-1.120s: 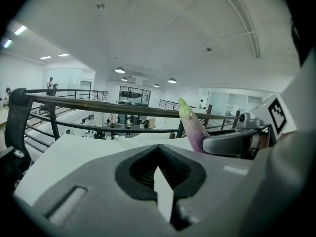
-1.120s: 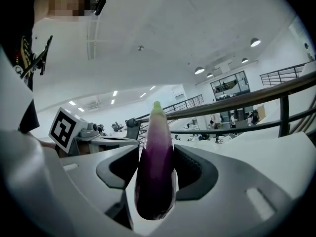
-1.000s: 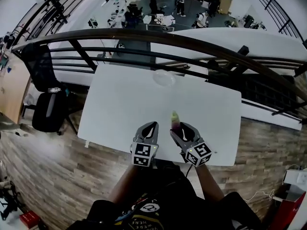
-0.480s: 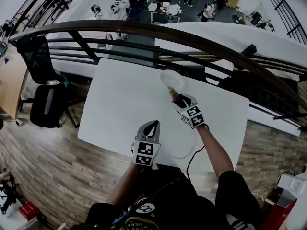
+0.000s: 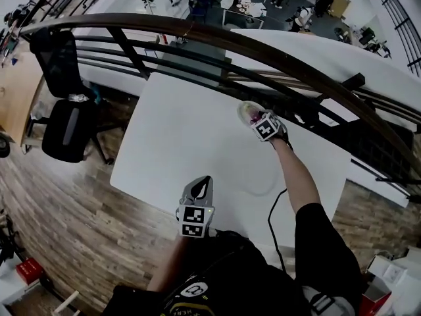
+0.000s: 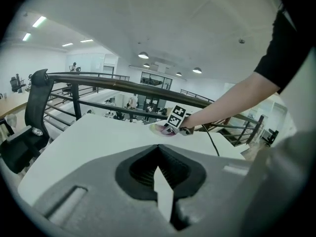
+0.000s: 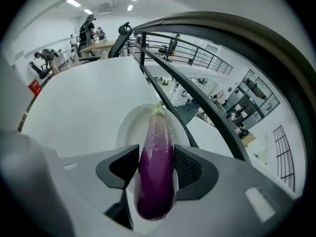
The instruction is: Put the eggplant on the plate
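Pinching eggplant [image 7: 157, 181] over plate [image 7: 129, 127], right hand-held gripper [image 7: 156, 154]; left hand-held gripper [image 6: 158, 151] pressed together

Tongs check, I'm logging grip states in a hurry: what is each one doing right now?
Left tongs: closed, nothing in them.
Right tongs: closed on the eggplant, over the plate.
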Demonstrator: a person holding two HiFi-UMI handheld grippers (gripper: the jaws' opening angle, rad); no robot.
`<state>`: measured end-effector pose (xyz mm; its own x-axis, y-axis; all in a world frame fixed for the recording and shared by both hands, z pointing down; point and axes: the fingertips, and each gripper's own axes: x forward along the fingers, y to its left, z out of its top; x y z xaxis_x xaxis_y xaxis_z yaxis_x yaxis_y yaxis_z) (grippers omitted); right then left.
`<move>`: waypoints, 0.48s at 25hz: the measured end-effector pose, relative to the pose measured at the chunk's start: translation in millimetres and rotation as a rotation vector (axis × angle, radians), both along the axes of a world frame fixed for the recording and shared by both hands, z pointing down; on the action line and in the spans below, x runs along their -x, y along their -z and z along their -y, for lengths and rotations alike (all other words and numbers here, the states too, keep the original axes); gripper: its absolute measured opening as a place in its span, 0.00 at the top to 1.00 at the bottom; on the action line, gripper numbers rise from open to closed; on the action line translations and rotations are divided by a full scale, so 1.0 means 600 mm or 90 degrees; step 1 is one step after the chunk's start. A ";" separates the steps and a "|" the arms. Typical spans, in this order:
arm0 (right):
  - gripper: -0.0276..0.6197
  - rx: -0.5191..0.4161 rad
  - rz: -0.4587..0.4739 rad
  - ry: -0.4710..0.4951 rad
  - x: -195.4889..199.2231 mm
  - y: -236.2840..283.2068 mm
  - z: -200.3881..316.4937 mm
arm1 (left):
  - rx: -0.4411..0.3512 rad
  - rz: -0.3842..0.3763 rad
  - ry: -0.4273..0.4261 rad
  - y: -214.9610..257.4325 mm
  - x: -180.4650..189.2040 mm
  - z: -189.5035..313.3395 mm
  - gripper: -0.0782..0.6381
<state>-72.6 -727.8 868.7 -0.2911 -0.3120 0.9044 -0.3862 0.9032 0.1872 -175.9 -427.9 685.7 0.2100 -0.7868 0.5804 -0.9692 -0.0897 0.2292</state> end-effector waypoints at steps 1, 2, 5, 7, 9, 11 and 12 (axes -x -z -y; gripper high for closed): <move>0.61 -0.007 -0.010 0.012 0.001 -0.001 0.001 | 0.001 -0.003 0.005 -0.001 0.002 0.000 0.88; 0.61 -0.013 -0.015 0.019 0.003 -0.001 0.000 | 0.002 -0.007 0.008 -0.002 0.003 -0.001 0.88; 0.57 -0.013 0.028 -0.022 0.004 0.007 -0.003 | 0.000 -0.009 0.008 0.001 0.002 -0.001 0.88; 0.55 -0.012 0.086 -0.078 -0.007 0.024 -0.003 | -0.009 -0.010 0.003 0.007 -0.003 0.006 0.88; 0.54 -0.021 0.146 -0.126 -0.029 0.058 -0.016 | -0.020 -0.013 -0.004 0.016 -0.011 0.013 0.88; 0.55 -0.035 0.212 -0.158 -0.053 0.109 -0.049 | -0.030 -0.015 -0.014 0.030 -0.021 0.018 0.88; 0.55 -0.044 0.250 -0.173 -0.065 0.138 -0.072 | -0.037 -0.014 -0.021 0.039 -0.026 0.021 0.88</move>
<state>-33.5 -684.8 785.7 -0.5062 -0.4795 0.7168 -0.6599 0.7505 0.0360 -160.6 -440.3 662.4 0.2483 -0.8119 0.5283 -0.9603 -0.1346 0.2444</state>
